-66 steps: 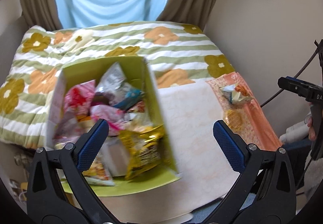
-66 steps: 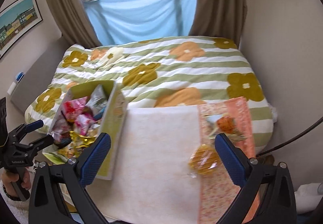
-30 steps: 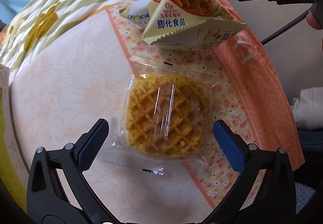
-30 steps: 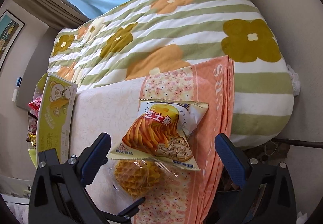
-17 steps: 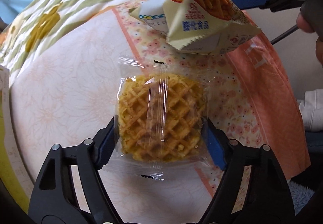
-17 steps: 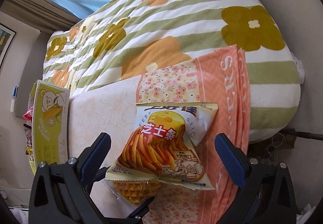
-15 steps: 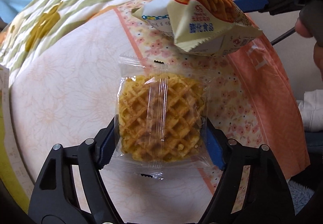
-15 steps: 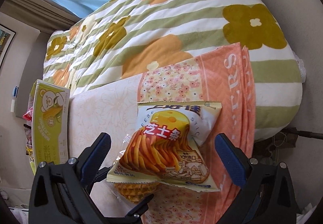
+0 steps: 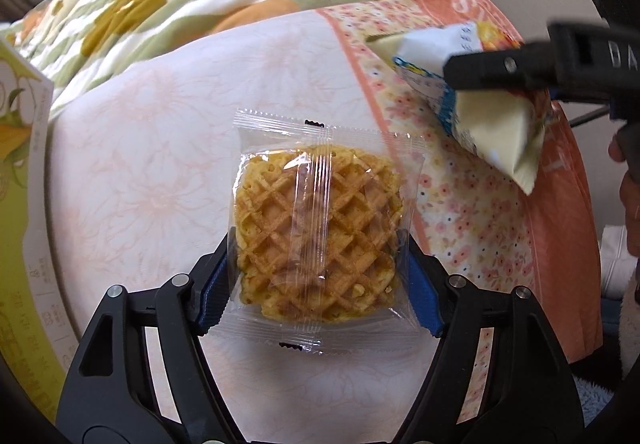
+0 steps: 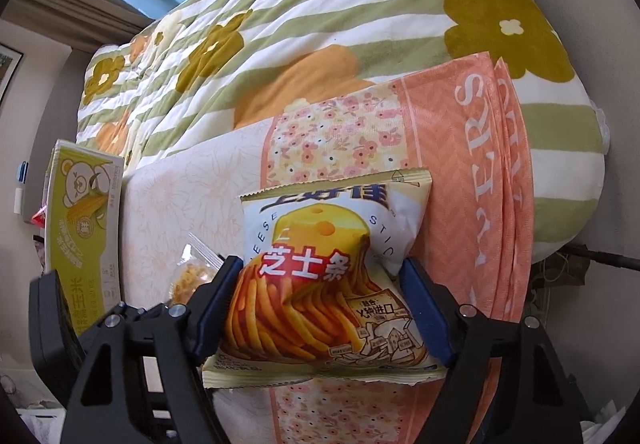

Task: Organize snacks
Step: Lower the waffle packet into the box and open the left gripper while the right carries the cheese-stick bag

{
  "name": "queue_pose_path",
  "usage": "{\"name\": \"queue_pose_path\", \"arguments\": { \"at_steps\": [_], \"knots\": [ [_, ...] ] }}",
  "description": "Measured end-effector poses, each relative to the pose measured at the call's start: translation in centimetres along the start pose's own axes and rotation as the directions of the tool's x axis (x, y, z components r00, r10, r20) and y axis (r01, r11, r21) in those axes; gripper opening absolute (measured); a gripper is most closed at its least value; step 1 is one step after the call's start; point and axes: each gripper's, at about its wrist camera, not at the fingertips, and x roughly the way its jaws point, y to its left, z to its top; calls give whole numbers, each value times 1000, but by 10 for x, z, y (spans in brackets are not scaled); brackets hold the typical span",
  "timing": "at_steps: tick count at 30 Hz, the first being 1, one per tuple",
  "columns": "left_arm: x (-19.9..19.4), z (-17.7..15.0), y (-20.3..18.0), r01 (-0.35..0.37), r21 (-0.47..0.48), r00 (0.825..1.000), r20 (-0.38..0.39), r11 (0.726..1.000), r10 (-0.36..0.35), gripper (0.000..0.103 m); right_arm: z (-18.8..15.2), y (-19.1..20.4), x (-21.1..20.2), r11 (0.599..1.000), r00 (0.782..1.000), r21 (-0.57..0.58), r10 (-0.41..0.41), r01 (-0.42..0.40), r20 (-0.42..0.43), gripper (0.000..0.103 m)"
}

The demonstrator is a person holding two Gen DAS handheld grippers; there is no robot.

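Observation:
My left gripper [image 9: 320, 284] is shut on a clear-wrapped waffle biscuit [image 9: 316, 236], held just above the pale floral cloth [image 9: 160, 147]. My right gripper [image 10: 320, 308] is shut on a bag of cheese sticks [image 10: 320, 272], lifted off the orange floral cloth [image 10: 472, 171]. The bag also shows in the left wrist view [image 9: 488, 123], clamped by the right gripper [image 9: 520, 71] to the upper right of the waffle. A corner of the waffle shows in the right wrist view [image 10: 192, 272], left of the bag.
A green snack box [image 10: 84, 236] stands at the left edge of the cloth; it also shows in the left wrist view [image 9: 16, 244]. A striped flower quilt [image 10: 320, 23] covers the bed behind. A wall [image 10: 600, 43] is at the right.
My right gripper has closed on the cheese stick bag and lifted it. My left gripper keeps its hold on the waffle, raised slightly and shifted left.

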Motion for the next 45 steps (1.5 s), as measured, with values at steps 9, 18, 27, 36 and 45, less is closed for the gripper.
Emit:
{"name": "queue_pose_path", "arguments": {
  "at_steps": [9,18,27,36,45],
  "knots": [
    [-33,-6,17,-9,-102,998,62,995,15,72,-22,-3,-2,999,999,-43,-32,33,21,54],
    [-121,-17,41,-9,-221,974,217,975,59,71,-29,41,-61,985,991,-172,13,9,130,52],
    [-236,-38,110,-41,-347,916,362,937,174,72,-30,139,-102,924,968,-374,165,-85,189,52],
    [-287,-68,218,-89,-366,888,392,926,240,72,-25,252,-99,890,931,-428,278,-156,238,52],
    [-272,-85,301,-56,-298,929,335,953,159,72,-22,340,-64,914,925,-375,268,-155,270,52]
  ]
}}
